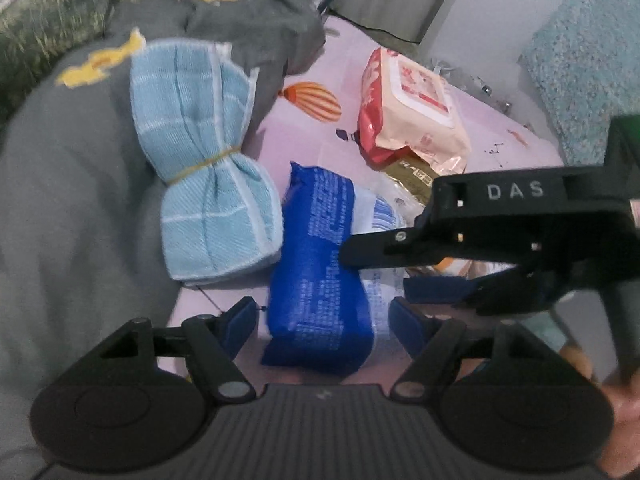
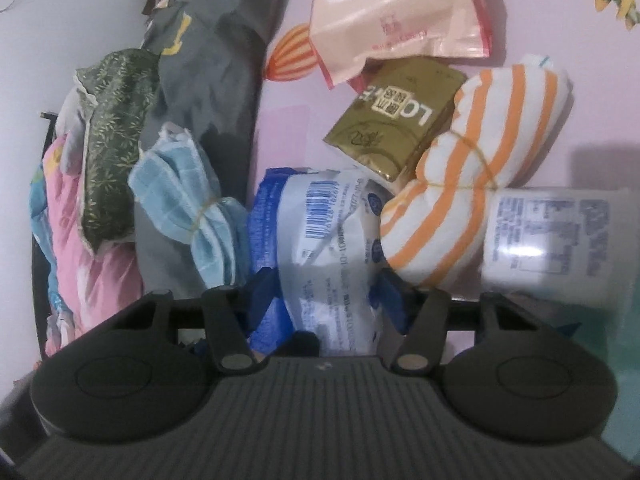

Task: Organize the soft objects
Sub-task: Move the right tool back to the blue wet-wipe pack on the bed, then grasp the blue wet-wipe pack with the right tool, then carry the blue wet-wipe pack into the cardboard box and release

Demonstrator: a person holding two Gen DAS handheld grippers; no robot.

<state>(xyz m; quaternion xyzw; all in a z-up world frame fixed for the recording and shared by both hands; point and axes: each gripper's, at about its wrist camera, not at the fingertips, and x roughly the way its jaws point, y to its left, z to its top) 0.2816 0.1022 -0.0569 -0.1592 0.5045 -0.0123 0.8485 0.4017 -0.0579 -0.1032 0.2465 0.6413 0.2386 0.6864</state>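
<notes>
So from my seat, the landmark here is the blue-and-white plastic pack of tissues [image 1: 320,280], lying on the pink printed bed sheet [image 1: 320,136]. My left gripper [image 1: 322,316] has its jaws spread wide, one blue pad on each side of the pack's near end, neither clearly touching it. The right gripper [image 1: 400,276] comes in from the right of the pack in the left wrist view, and in its own view [image 2: 320,292] the pack sits right between its jaws, with both blue pads pressed against the wrapper, so I'd call that a grip on the pack.

Just left of the pack, touching it, is the light blue checked cloth bundle tied with a rubber band [image 1: 208,168], partly resting on the grey blanket with yellow patches [image 1: 80,200]. Beyond the pack lies the red-and-cream wet wipes packet [image 1: 412,108], with a gold tissue packet [image 2: 396,120] tucked under its near edge. Right of the pack, the orange-and-white striped cloth bundle [image 2: 472,172] leans on it, and past that there's a white plastic-wrapped pack [image 2: 552,240].
</notes>
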